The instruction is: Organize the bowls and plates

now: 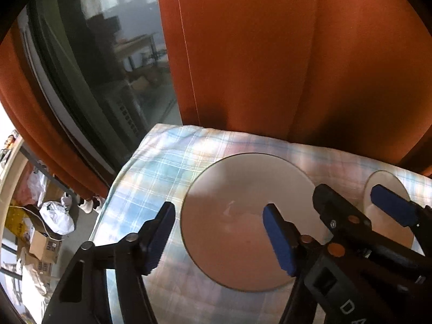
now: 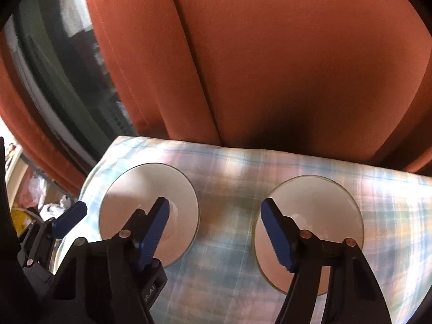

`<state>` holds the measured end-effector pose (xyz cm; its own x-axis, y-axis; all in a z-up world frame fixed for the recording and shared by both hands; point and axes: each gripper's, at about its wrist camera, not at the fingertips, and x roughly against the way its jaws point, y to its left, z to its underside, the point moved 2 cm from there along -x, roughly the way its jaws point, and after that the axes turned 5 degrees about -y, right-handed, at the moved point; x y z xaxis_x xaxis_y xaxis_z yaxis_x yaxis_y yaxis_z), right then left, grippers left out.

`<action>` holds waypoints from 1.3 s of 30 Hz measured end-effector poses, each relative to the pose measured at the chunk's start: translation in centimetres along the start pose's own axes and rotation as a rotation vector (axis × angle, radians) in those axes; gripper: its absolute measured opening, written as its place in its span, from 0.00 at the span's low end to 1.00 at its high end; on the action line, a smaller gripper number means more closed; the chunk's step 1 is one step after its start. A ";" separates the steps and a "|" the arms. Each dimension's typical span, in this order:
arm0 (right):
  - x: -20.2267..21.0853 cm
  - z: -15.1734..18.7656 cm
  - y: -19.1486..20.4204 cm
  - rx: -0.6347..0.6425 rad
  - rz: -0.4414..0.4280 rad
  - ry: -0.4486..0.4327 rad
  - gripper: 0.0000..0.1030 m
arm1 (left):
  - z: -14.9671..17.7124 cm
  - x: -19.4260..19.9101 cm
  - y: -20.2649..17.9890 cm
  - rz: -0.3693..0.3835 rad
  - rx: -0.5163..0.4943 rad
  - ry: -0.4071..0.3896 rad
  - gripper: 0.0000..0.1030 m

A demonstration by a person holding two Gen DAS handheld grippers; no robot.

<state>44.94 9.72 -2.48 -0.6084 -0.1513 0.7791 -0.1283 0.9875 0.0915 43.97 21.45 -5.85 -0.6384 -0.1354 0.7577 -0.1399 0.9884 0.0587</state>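
Left wrist view: left gripper [image 1: 220,233] spread wide, blue ribbed pads, above round smooth white plate [image 1: 243,216] on the near left of the soft plaid cloth [image 1: 151,162]. Right gripper [image 2: 214,232] also spread, holding nothing; second round plate [image 2: 318,205] at right, well apart. Orange curtain [image 2: 270,67] far behind.

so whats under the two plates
Both the left plate and the right plate lie flat on a plaid tablecloth. The table beneath the cloth is covered, so its surface cannot be seen.
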 end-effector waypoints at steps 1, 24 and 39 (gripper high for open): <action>-0.4 0.0 0.2 -0.005 -0.001 0.006 0.70 | 0.0 -0.4 0.3 0.003 -0.004 0.003 0.66; -4.3 0.8 2.2 -0.040 0.046 0.069 0.30 | 0.3 -4.3 1.7 0.076 -0.052 0.045 0.26; -1.6 1.2 2.5 -0.027 0.081 0.066 0.27 | 0.7 -1.7 1.8 0.117 -0.049 0.044 0.26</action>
<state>44.64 12.35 -4.24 -0.5630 -0.0689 0.8236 -0.0597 0.9973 0.0426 44.23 23.39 -7.47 -0.6143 -0.0173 0.7889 -0.0292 0.9996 -0.0008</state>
